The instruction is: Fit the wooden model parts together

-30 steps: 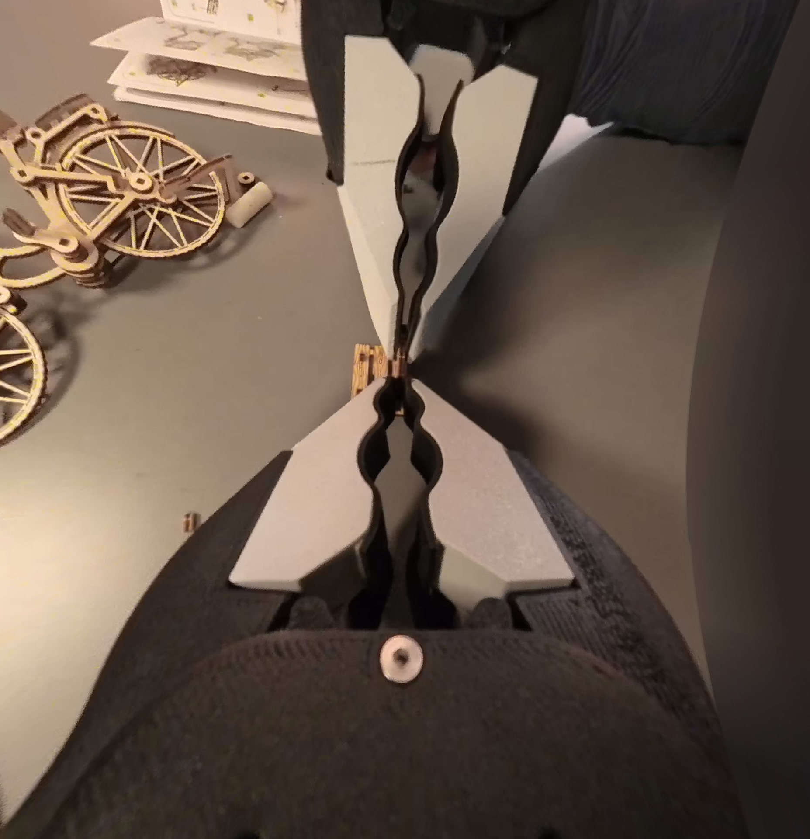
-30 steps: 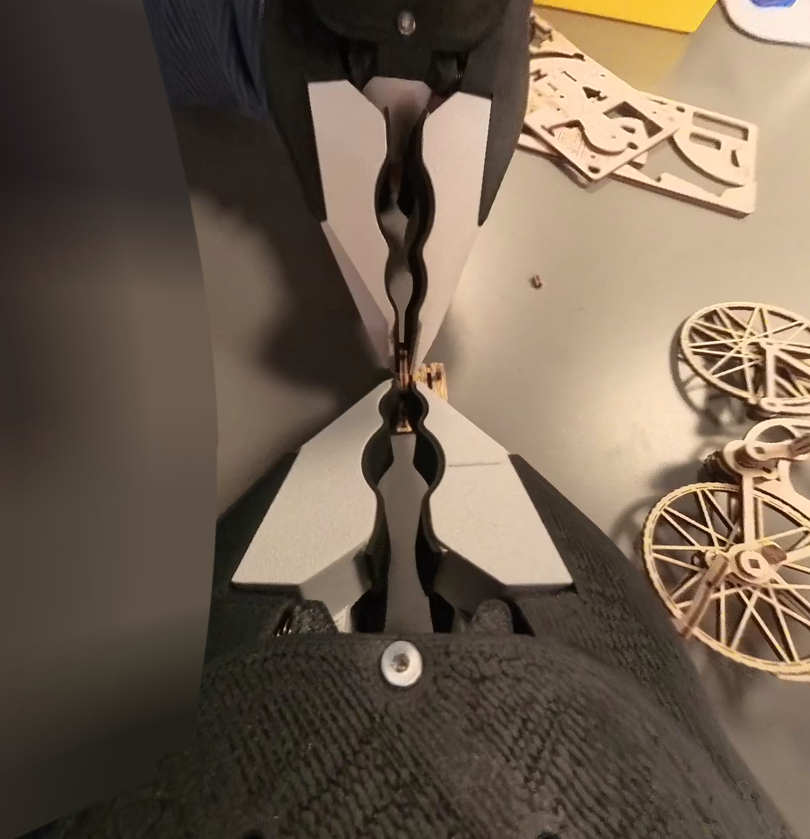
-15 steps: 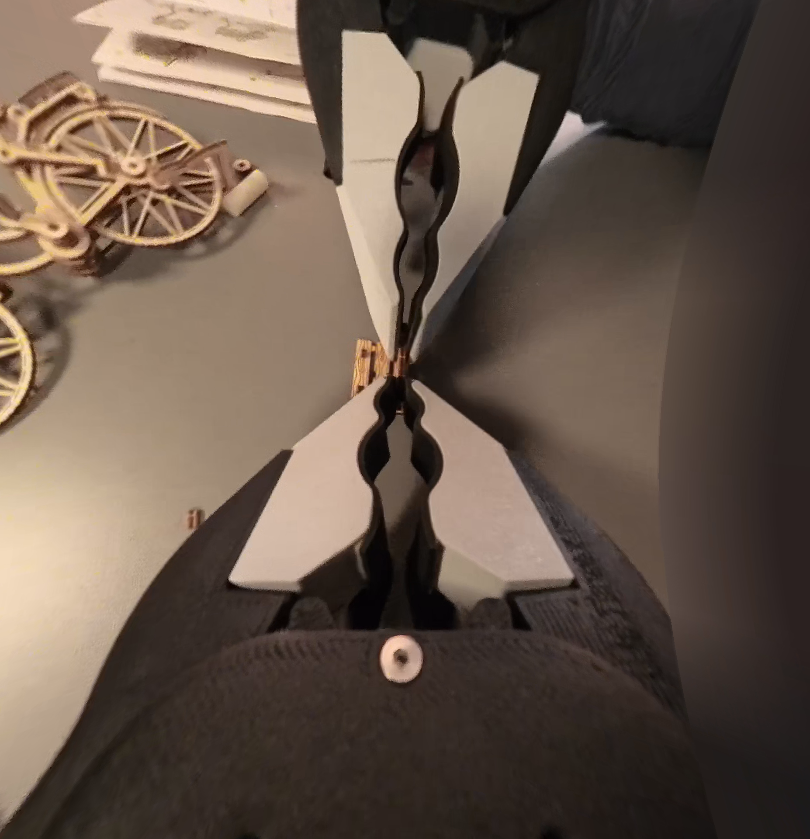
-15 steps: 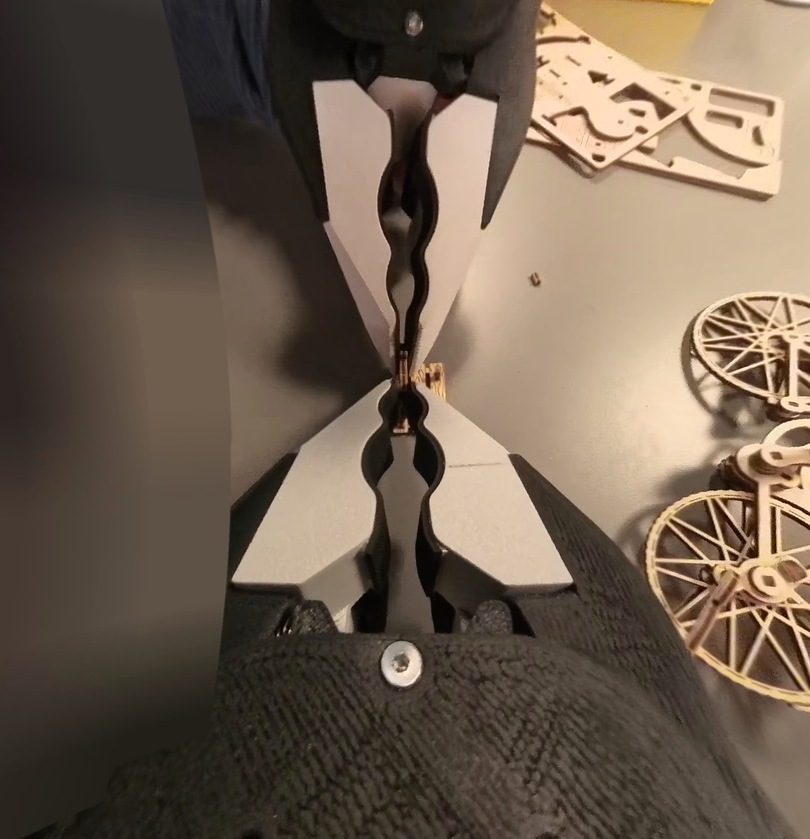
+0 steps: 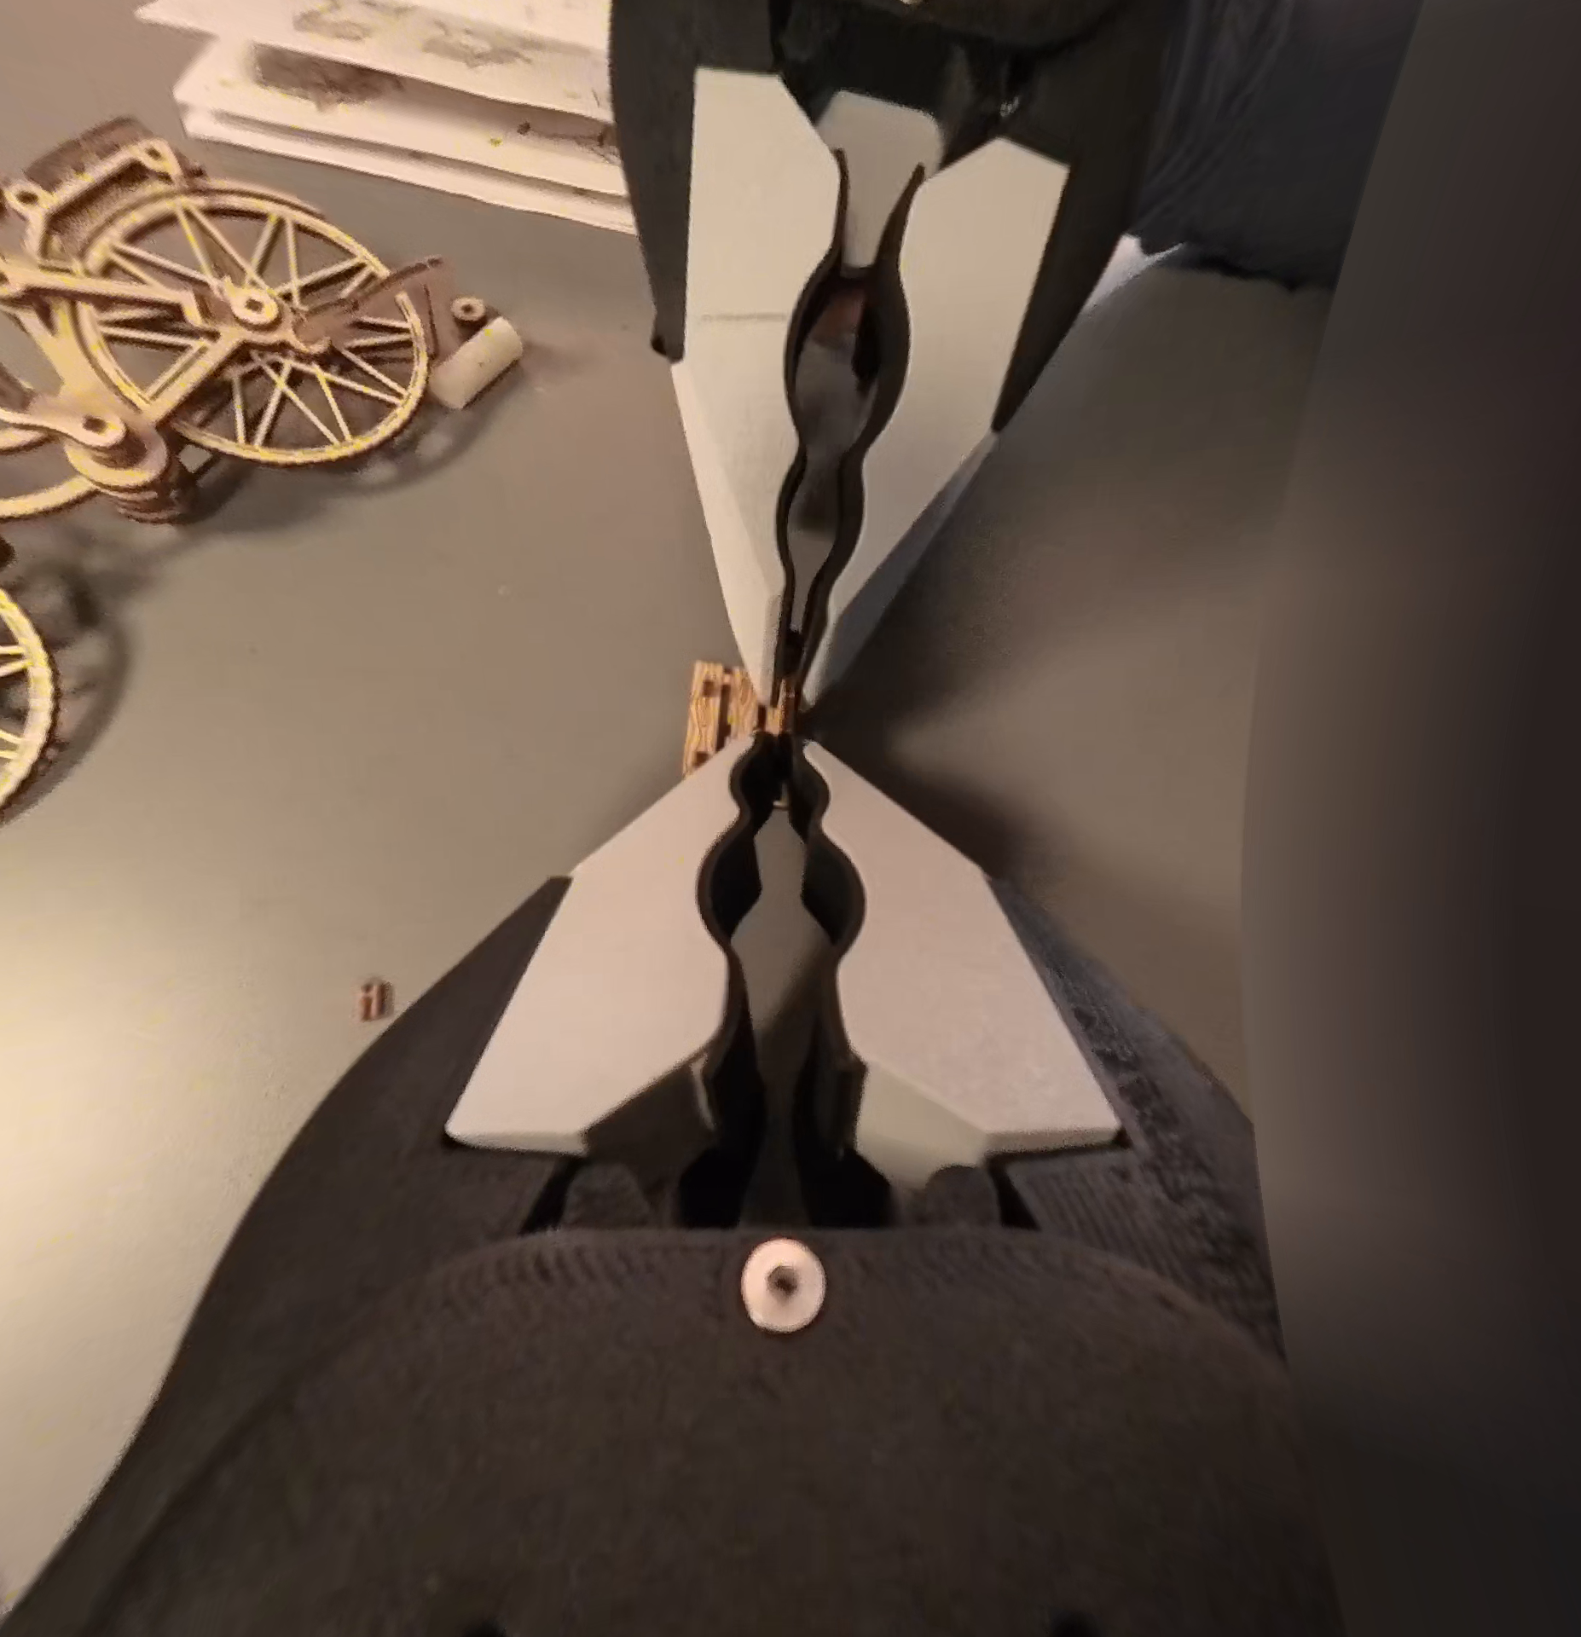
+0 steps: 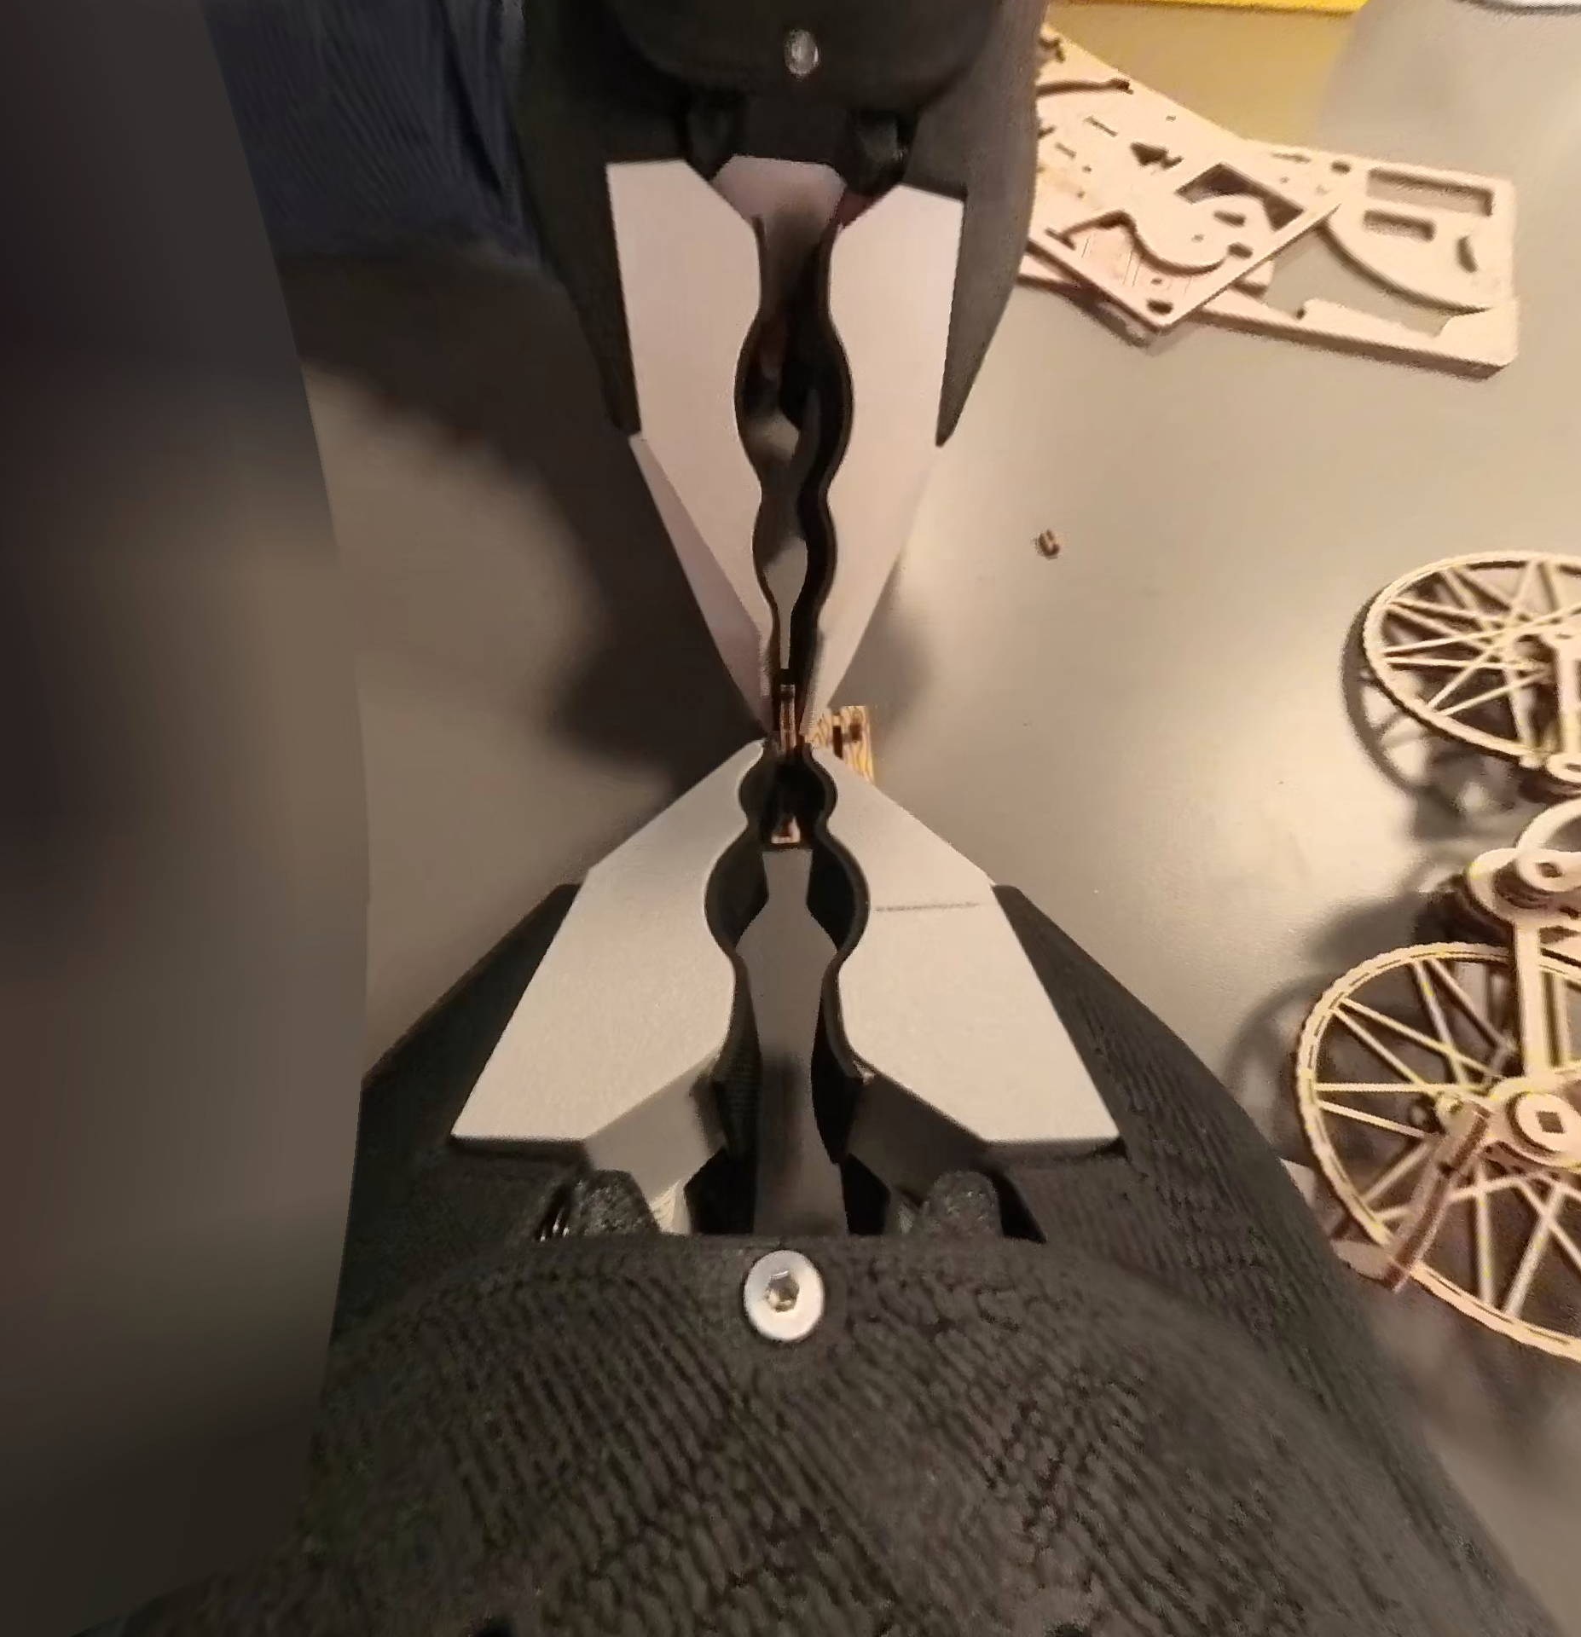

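My left gripper (image 5: 778, 753) and right gripper (image 6: 787, 764) meet tip to tip above the grey table (image 5: 370, 753). Both are shut. Between the tips is a thin small wooden part (image 5: 780, 714), seen edge-on, also in the right wrist view (image 6: 785, 722). A bit of wood (image 6: 785, 831) shows inside the right gripper's jaws. A flat patterned wooden piece (image 5: 716, 719) sticks out sideways at the tips, also in the right wrist view (image 6: 851, 742). In each view the other gripper comes in from the top. How the parts join is hidden by the fingertips.
A wooden bicycle model (image 5: 193, 328) lies on the table, also in the right wrist view (image 6: 1478, 1090), beside a spoked wheel (image 6: 1496, 655). Paper sheets (image 5: 397, 115), cut-out wooden sheets (image 6: 1256, 239), a white cylinder (image 5: 479, 365) and a tiny peg (image 5: 373, 998) lie around. My left and right fingertips are right by each other.
Both grippers stay shut and tip to tip on the wooden parts. They have drifted slightly together, so the table items shift a little in both views.
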Demonstrator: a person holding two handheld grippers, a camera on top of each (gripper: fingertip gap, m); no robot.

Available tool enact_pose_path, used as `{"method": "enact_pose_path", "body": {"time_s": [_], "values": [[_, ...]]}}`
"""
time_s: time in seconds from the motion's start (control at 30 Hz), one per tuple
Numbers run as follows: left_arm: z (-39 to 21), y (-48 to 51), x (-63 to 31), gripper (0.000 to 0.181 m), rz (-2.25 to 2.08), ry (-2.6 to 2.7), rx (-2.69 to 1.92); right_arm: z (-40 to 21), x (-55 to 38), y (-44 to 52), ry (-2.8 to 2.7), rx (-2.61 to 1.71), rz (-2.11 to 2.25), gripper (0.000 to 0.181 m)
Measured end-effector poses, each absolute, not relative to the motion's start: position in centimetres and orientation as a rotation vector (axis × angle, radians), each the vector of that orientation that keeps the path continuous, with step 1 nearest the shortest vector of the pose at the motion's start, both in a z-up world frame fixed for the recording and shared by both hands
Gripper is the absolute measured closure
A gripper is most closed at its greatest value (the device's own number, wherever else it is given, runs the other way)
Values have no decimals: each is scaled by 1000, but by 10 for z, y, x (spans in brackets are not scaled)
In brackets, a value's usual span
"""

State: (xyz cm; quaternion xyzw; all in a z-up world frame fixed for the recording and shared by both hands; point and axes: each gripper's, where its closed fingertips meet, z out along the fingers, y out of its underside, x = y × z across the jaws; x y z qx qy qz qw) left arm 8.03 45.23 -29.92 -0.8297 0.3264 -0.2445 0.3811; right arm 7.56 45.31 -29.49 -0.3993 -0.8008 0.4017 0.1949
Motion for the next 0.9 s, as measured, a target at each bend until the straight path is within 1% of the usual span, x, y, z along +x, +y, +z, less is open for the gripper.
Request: {"method": "enact_pose_path", "body": {"time_s": [0.03, 0.2, 0.3, 0.4, 0.47, 0.53, 0.63, 0.8, 0.9], "values": [[-299, 453, 80, 179, -649, 833, -2122, -295, 75, 454, -2253, -1137, 1163, 179], [-300, 448, 84, 179, -557, 862, -2100, -295, 79, 449, -2251, -1096, 1134, 179], [-299, 455, 76, 179, -647, 815, -2136, -295, 72, 456, -2253, -1128, 1128, 180], [-300, 448, 83, 179, -537, 894, -2087, -296, 79, 449, -2243, -1055, 1059, 179], [-300, 453, 78, 179, -604, 828, -2139, -296, 73, 454, -2264, -1111, 1109, 180], [-300, 450, 80, 179, -479, 882, -2081, -296, 76, 451, -2222, -1060, 1031, 180], [-300, 451, 79, 179, -588, 877, -2109, -296, 74, 452, -2248, -1111, 1120, 179], [-300, 447, 85, 178, -511, 868, -2096, -296, 81, 448, -2224, -1104, 1134, 179], [-300, 453, 77, 179, -585, 846, -2116, -296, 73, 454, -2248, -1112, 1121, 178]]}}
